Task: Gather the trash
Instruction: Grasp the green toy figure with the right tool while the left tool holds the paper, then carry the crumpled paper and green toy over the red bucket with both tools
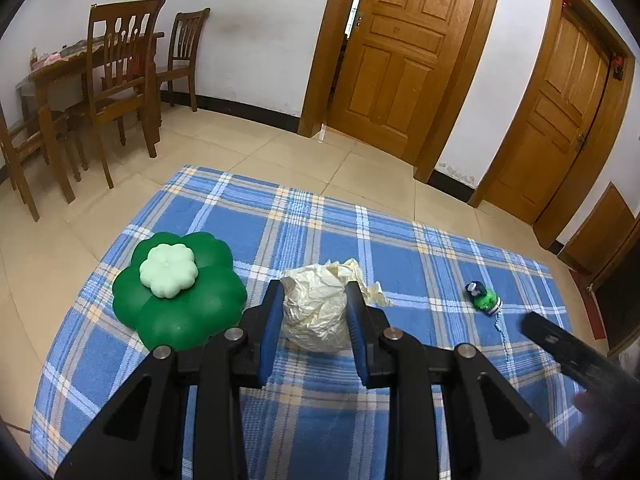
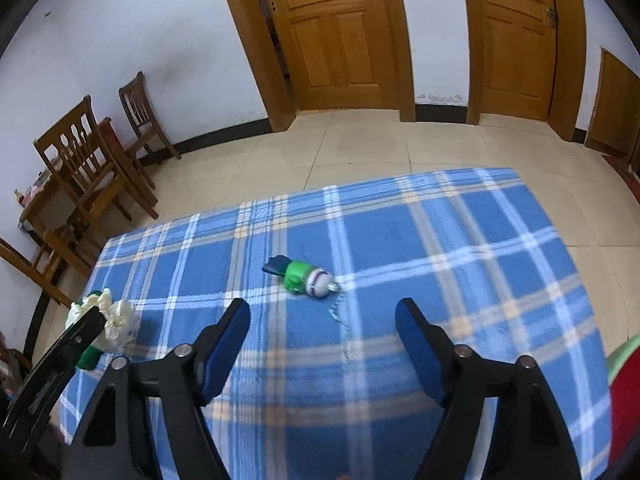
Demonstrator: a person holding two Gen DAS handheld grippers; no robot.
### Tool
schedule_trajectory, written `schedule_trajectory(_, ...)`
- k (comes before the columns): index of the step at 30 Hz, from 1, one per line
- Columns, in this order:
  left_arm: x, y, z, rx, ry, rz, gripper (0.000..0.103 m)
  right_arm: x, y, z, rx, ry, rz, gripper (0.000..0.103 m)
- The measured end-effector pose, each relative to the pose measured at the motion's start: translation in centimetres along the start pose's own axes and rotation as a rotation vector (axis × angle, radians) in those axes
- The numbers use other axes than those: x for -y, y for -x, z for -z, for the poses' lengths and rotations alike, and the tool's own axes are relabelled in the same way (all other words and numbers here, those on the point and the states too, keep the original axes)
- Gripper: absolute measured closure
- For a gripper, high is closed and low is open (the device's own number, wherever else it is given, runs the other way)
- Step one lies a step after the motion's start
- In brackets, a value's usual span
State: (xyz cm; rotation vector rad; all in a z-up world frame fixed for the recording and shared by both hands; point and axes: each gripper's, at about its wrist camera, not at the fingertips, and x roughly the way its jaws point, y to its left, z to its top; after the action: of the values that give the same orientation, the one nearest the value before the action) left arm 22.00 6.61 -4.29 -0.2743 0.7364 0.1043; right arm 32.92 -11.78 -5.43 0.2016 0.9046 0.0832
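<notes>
2 tools: left tool clenched on crumpled paper, right tool released above green toy.

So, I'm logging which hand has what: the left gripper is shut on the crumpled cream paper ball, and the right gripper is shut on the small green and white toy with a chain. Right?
Not quite. The left gripper is shut on the crumpled cream paper ball, but the right gripper is open: in the right wrist view the small green and white toy with a chain lies on the blue plaid cloth beyond its fingertips, untouched.

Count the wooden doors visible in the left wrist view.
2. One door stands ajar at centre; one closed door is on the right wall. A brown panel at far right may be another.
</notes>
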Motion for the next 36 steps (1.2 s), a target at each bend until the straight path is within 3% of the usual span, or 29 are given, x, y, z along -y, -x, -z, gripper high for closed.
schedule_trajectory(6, 0.0, -0.1, 0.0, 0.004, 0.007, 0.007, 0.072, -0.9, -1.7, -0.8, 0.008, 0.017, 0.006, 0.036)
schedule_trajectory(15, 0.0, -0.2, 0.0, -0.001, 0.015, 0.014, 0.072, -1.7, -3.3, -0.8, -0.006, 0.064, 0.038, 0.066)
schedule_trajectory(17, 0.0, -0.3, 0.0, -0.001, 0.014, 0.013, 0.072, -1.5, -3.2, -0.6, -0.010, 0.057, 0.022, 0.067)
schedule_trajectory(23, 0.2, -0.3, 0.1, -0.005, 0.012, 0.019, 0.072, -0.3, -1.1, 0.6, -0.003, 0.029, -0.013, 0.068)
schedule_trajectory(24, 0.3, -0.2, 0.1, -0.004, 0.011, 0.020, 0.072, 0.0, -0.7, 0.8, 0.000, 0.023, -0.021, 0.070)
schedule_trajectory(25, 0.3, -0.2, 0.1, -0.001, 0.009, 0.021, 0.072, 0.2, 0.0, 1.1, 0.005, 0.019, -0.029, 0.083)
schedule_trajectory(30, 0.5, -0.1, 0.1, 0.000, 0.003, 0.030, 0.072, 1.4, 2.5, 2.3, 0.031, 0.009, -0.036, 0.085)
schedule_trajectory(36, 1.1, 0.2, 0.2, 0.004, -0.008, 0.045, 0.072, 2.4, 5.0, 3.3, 0.061, -0.002, -0.042, 0.096)
